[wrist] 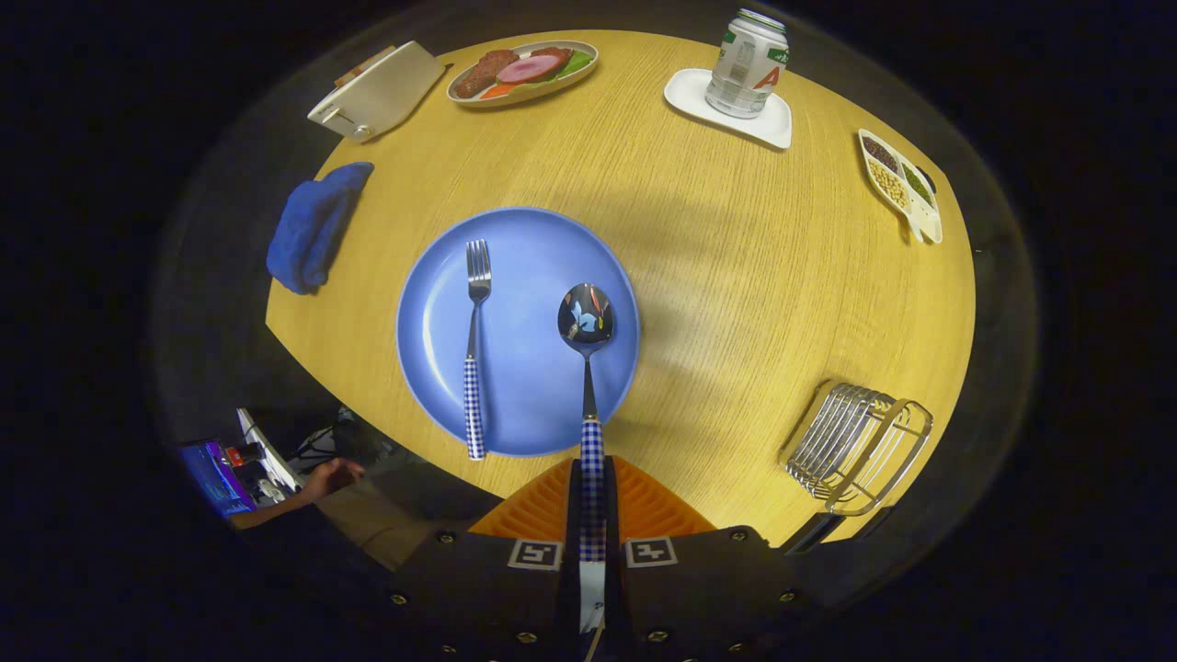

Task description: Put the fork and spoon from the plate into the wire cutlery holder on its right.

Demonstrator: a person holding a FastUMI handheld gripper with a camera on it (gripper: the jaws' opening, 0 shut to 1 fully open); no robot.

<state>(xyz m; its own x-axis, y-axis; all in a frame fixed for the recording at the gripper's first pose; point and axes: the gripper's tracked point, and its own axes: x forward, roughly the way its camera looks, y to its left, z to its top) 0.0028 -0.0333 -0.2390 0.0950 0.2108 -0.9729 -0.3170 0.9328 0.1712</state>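
The gripper (pixel 593 478) has its two orange fingers (pixel 542 510) drawn in tight on the checked handle of the spoon (pixel 587 368), which runs straight ahead between them, bowl out over the blue plate (pixel 524 405); both pads appear to press the handle, with no gap to be seen on either side. The fork (pixel 475 359) lies on the same plate, ahead and to the left of the fingers, tines pointing away, untouched; the wire holder (pixel 855 446) stands on the wooden table (pixel 736 276) off to the right of the fingers, well apart from the plate and seemingly lying over on its side, though the lens makes that hard to judge.

The step in hand looks to be carrying the spoon across; doing it well probably means lifting until the bowl is free of the rim before swinging right, keeping the grip firm since the hold is far back on the handle and the bowl's weight could twist it; then lining the spoon up with the holder's opening and letting go only once it is well inside. The fork is yet to follow.
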